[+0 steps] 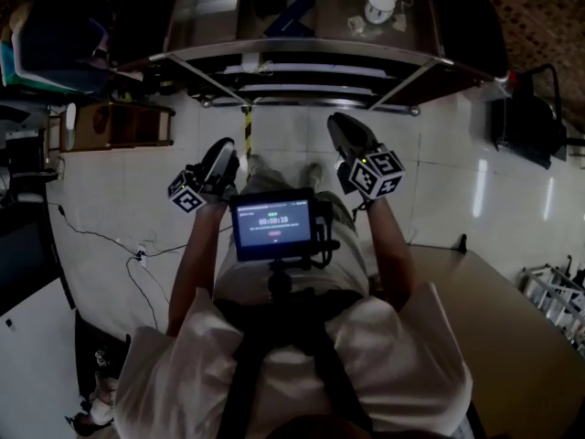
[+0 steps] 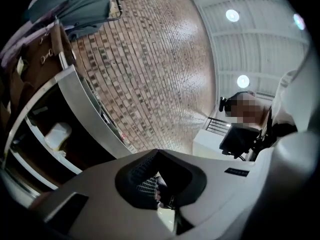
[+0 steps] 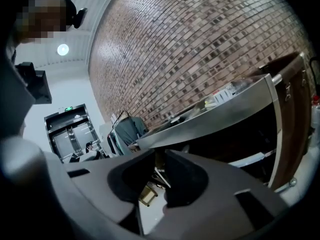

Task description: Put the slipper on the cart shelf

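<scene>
**Cart and grippers, seen from above and along the jaws.** We see a cart (image 1: pixel 302 51) of brushed metal with flat, stacked shelves, standing on glossy pale floor tiles (image 1: pixel 119 218). The left gripper (image 2: pixel 158 159) is smooth grey moulded plastic with a dark ribbed recess, and its jaws are pressed together on nothing. The right gripper (image 3: pixel 156 156) has the same shape, and its jaws likewise meet, empty. Each carries a marker cube (image 1: pixel 187 195) with square black-and-white faces. Neither holds the slipper. A pale, rounded object (image 2: pixel 57 135) lies on a middle shelf, but we cannot tell whether it is the slipper. A rough brick wall (image 2: pixel 150 69) rises behind.
</scene>
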The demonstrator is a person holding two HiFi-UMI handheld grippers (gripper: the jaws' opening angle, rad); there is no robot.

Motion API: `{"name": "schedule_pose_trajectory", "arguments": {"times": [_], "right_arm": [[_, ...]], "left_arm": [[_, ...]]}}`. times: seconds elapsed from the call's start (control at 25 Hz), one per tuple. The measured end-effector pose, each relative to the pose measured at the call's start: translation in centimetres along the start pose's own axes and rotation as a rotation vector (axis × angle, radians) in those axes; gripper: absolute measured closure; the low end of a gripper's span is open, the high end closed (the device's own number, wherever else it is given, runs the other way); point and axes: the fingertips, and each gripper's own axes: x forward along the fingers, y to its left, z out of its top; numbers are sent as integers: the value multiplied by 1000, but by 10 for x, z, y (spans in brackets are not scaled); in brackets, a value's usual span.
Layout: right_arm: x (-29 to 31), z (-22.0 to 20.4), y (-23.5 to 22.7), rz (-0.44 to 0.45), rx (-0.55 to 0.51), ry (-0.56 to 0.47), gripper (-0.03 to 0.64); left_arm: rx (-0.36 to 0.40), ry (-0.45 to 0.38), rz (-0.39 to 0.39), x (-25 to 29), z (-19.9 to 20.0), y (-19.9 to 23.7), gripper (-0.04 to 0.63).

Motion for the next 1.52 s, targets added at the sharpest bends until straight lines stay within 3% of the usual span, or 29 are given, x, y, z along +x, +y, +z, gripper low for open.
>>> {"name": "schedule_pose_trajectory", "arguments": {"times": [0.24, 0.4, 0.52, 0.64, 0.8, 1.04, 1.52], "right_arm": [[-7, 13, 7, -9, -48, -22, 543], [-21, 23, 5, -39, -109, -59, 543], [-28, 25, -4, -89, -116, -96, 543], [-14, 21, 5, -145, -93, -113, 545], [3, 15, 17, -187, -78, -119, 546], [29, 15, 33, -320, -150, -136, 548], [101, -8, 95, -331, -122, -129, 549]], "left_arm": [[111, -53, 178, -20, 28, 28, 593], [224, 44, 325, -32, 24, 53, 595], [289, 108, 413, -41, 28, 76, 526], [237, 99, 466, -64, 49, 100, 526], [187, 92, 466, -87, 68, 119, 526], [152, 109, 482, -116, 94, 142, 526], [64, 120, 464, -185, 138, 178, 526]]}}
